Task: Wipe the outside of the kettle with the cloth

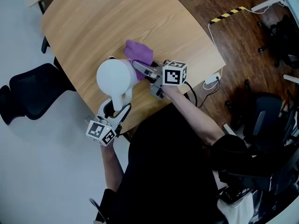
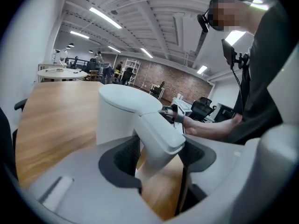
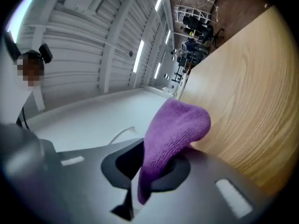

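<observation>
The left tool [image 1: 116, 110], its marker cube [image 1: 100, 132] hanging off the near edge of the round wooden tabletop [image 1: 93, 22], is clenched on the handle [image 2: 156, 134] of a white kettle [image 1: 114, 76]. In the left gripper view the handle fills the gap, with a dark pad against each side. A black chair [image 1: 32, 90] stands on the pale floor to the left of the tabletop, well apart from the person.

The kettle stands upright near the tabletop's near edge, lid on and handle turned toward the person. Bare wood surrounds it on the far side.

Just beside the kettle's right flank sits the purple cloth [image 1: 139, 52]. One end is bunched on the tabletop and the other is gripped by the right tool [image 1: 144, 70]. The right gripper view shows the jaws pinched tight on the cloth, which rises from between them as a rounded fold with the kettle's white wall close behind. Whether the cloth presses on that wall cannot be made out. The right tool's own marker cube [image 1: 174, 73] sits over the tabletop's edge, with the person's bare forearm [image 1: 196, 113] running back from it to a black sleeve [image 1: 233, 148].

Further right is dark wood flooring [image 1: 233, 50], crossed by a strip of yellow-and-black tape [image 1: 229, 14]
</observation>
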A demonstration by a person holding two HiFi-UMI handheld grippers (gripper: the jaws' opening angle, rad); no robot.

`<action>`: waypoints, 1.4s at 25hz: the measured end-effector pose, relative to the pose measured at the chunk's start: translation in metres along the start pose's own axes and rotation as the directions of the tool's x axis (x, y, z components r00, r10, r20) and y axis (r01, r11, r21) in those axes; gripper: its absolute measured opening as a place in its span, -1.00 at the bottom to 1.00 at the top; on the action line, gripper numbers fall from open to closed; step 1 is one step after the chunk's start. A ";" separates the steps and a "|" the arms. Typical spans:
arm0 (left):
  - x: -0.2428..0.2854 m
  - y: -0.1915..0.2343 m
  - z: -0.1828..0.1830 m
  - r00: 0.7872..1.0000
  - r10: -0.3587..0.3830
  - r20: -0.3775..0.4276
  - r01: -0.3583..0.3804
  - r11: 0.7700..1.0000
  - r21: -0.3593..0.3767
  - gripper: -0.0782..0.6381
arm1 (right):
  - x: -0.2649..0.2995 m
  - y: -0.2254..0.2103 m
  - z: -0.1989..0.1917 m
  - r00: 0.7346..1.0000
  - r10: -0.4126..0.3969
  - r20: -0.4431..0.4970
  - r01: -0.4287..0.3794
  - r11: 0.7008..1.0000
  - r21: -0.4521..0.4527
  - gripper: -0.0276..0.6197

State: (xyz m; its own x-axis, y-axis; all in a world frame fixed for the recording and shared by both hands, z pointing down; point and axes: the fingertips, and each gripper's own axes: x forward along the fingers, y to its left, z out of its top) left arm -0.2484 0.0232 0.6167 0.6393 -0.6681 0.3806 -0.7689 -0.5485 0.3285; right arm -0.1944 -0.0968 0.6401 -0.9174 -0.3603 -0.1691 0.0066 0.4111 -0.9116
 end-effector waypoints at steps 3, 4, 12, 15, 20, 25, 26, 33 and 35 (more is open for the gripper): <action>0.006 -0.011 -0.011 1.000 -0.008 0.022 0.008 0.999 -0.035 0.19 | -0.017 0.066 0.003 0.983 0.158 0.093 -0.154 0.987 -0.052 -0.84; 0.009 -0.014 -0.013 1.000 -0.012 0.018 0.013 1.000 -0.023 0.14 | -0.019 0.081 0.006 0.974 0.197 0.114 -0.187 0.978 -0.088 -0.84; 0.027 -0.036 -0.025 0.994 -0.092 -0.050 0.096 0.991 0.089 0.03 | -0.033 -0.062 -0.068 0.974 -0.224 -0.024 0.225 0.974 0.020 -0.85; 0.035 -0.037 -0.030 0.994 -0.094 -0.060 0.100 0.990 0.103 0.01 | -0.038 -0.101 -0.094 0.915 -0.374 -0.152 0.372 0.927 -0.047 -0.84; 0.039 -0.039 -0.035 0.991 -0.030 -0.134 0.063 0.968 0.245 0.01 | -0.028 0.016 -0.017 0.997 -0.023 0.071 0.026 0.999 -0.041 -0.84; 0.040 -0.040 -0.046 0.985 -0.018 -0.171 0.074 0.941 0.329 -0.02 | 0.000 0.062 0.000 0.983 0.162 0.087 -0.156 0.985 -0.070 -0.84; 0.039 -0.040 -0.048 0.984 -0.016 -0.179 0.077 0.938 0.339 -0.02 | 0.004 0.038 -0.010 0.993 0.105 0.059 -0.103 0.994 -0.048 -0.84; 0.045 -0.041 -0.047 0.974 0.014 -0.227 0.084 0.905 0.417 -0.04 | -0.022 -0.078 -0.068 0.939 -0.291 -0.181 0.283 0.957 -0.070 -0.84; 0.043 -0.039 -0.047 0.971 0.019 -0.239 0.090 0.896 0.436 -0.04 | -0.020 -0.013 -0.042 0.987 -0.128 -0.095 0.117 0.987 -0.111 -0.84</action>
State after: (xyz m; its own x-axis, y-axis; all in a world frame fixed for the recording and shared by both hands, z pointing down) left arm -0.1908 0.0392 0.6608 0.6088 -0.5391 0.5820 -0.6359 -0.7703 -0.0482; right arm -0.1934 -0.0594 0.6708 -0.9444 -0.3285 -0.0145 -0.1454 0.4567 -0.8777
